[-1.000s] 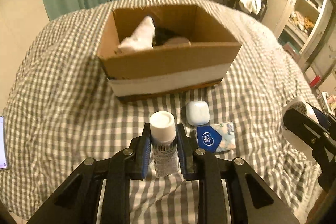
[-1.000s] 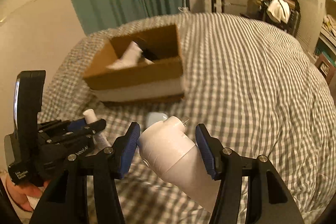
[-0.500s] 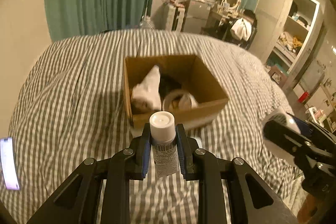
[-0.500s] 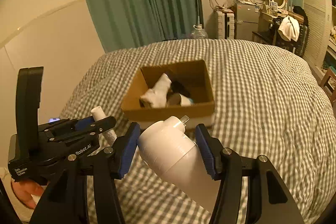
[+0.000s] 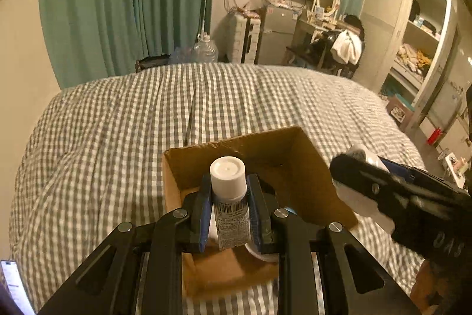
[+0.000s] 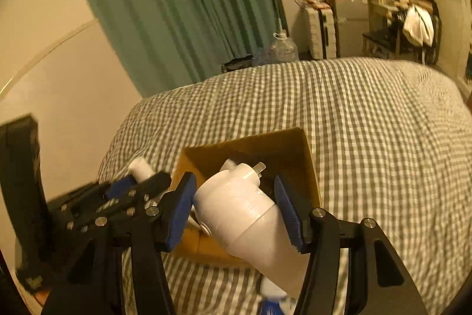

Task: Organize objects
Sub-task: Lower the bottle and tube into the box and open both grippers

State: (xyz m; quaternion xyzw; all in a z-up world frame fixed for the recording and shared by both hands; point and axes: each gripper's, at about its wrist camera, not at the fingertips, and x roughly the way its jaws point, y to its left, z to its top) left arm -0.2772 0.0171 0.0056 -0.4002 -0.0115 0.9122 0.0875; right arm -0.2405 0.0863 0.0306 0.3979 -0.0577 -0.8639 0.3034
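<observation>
Left tongs (image 5: 228,214) clamped on small white-capped bottle (image 5: 228,191), upright, over open cardboard box (image 5: 298,149) on checked bed (image 5: 118,123). Right tongs (image 6: 236,214) closed around big white plug-like thing (image 6: 239,208), tilted, prongs pointing at box just ahead.
</observation>
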